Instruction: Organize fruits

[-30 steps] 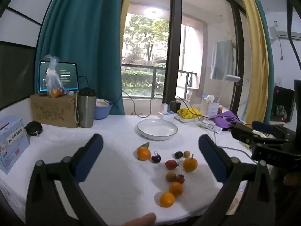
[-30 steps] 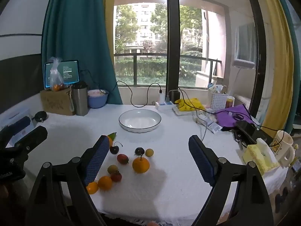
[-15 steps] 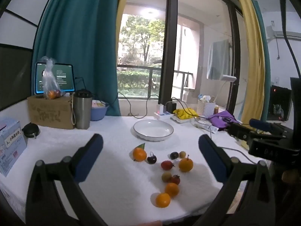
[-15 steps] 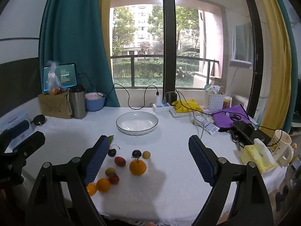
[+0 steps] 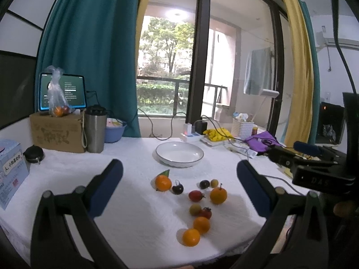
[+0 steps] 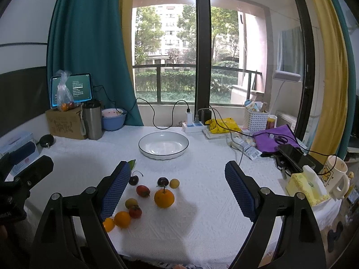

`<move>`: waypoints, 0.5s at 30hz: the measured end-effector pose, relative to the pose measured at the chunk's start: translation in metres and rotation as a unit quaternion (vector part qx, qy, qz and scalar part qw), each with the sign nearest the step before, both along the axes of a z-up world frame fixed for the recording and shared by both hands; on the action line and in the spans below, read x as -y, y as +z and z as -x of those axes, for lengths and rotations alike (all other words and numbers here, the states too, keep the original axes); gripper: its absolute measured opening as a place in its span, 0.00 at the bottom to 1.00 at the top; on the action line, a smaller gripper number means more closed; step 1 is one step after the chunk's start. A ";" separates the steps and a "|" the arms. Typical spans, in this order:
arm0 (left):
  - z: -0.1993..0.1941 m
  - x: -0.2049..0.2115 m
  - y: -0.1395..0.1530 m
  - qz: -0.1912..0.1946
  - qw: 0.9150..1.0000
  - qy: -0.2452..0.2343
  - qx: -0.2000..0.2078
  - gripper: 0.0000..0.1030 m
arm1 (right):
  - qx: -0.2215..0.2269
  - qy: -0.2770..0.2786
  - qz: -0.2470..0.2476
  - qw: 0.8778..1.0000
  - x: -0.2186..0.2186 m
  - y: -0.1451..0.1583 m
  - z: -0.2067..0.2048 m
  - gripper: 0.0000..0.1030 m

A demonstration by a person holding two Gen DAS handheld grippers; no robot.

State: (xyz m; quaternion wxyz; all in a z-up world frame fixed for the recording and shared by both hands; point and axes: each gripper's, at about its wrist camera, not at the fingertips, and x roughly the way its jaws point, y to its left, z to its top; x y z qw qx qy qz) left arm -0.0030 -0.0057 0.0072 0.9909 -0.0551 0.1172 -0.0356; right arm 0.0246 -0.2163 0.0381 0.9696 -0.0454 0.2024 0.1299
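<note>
Both the left gripper (image 5: 179, 174) and the right gripper (image 6: 177, 177) hang spread wide and hold nothing. The fruits (image 6: 164, 198) lie on the table (image 6: 213, 219), at 6 o'clock from the empty plate (image 6: 143, 151); the stemmed orange sits nearest the right jaws

We note the leafed orange tangerine (image 5: 163, 183) hidden behind the right gripper's left blue pad (image 6: 114, 191) in the right wrist view, the pale blue printed carton (image 5: 10, 172) cropped at frame edge, and the tablet screen's (image 6: 72, 89) text illegible.

Home apt, curtains (image 6: 89, 51), balcony window (image 6: 179, 53), cluttered table (image 6: 202, 168)
</note>
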 end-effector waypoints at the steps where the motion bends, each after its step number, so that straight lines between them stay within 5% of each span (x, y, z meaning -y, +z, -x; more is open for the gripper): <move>1: 0.000 0.000 0.000 0.000 1.000 -0.001 0.000 0.99 | 0.001 0.001 -0.001 1.000 0.001 0.000 0.000 0.86; 15: 0.000 0.001 0.000 0.000 1.000 -0.001 -0.002 0.99 | 0.010 -0.003 -0.006 1.000 0.003 0.003 0.002 0.86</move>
